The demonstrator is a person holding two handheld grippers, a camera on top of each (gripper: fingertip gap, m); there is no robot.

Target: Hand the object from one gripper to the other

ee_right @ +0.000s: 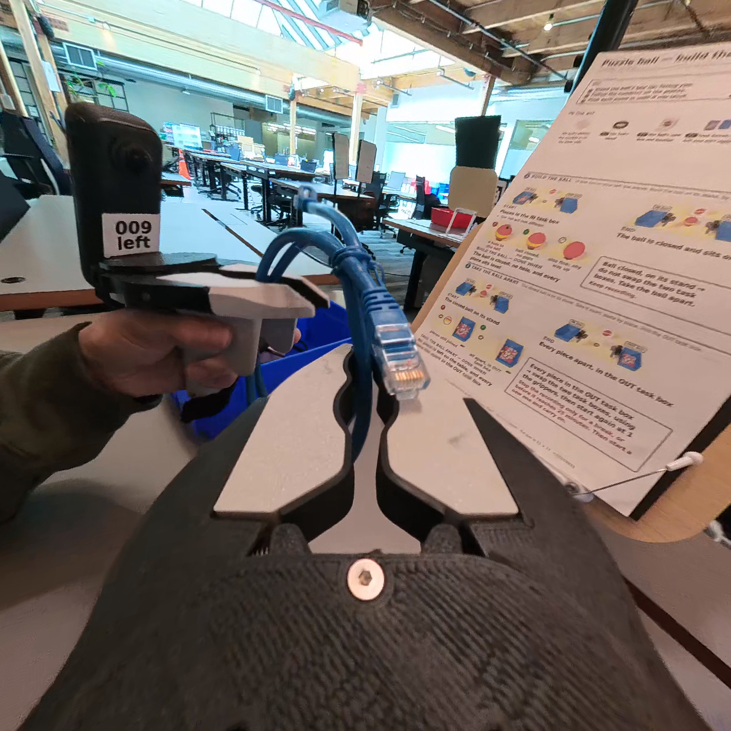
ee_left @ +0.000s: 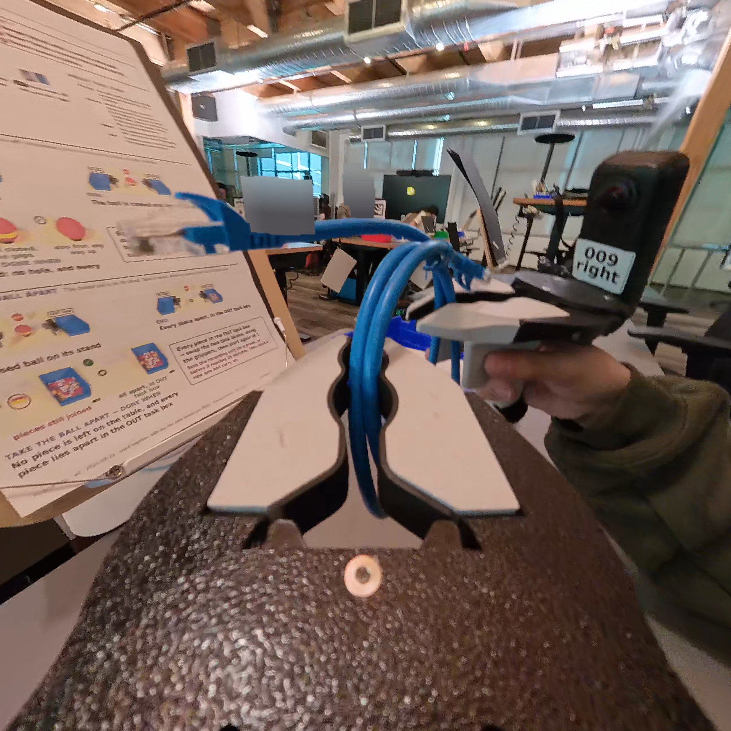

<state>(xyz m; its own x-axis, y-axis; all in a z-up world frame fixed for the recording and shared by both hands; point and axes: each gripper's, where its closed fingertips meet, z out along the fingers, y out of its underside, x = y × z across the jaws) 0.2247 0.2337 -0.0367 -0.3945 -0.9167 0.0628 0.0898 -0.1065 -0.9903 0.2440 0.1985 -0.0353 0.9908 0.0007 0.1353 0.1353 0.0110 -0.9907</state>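
A coiled blue network cable with clear plugs hangs in the air between the two grippers. In the left wrist view my left gripper is shut on the cable's loops. My right gripper comes in from the right and its fingers close on the same coil higher up. In the right wrist view my right gripper pinches the cable, and one clear plug dangles over its right finger. My left gripper grips the coil from the left. Both hold the cable at once.
A printed instruction sheet on a wooden stand stands close by, to the right in the right wrist view. A blue bin sits on the white table below the grippers. A hand in a green sleeve holds each gripper. Tip to tip, the grippers are about 5 cm apart.
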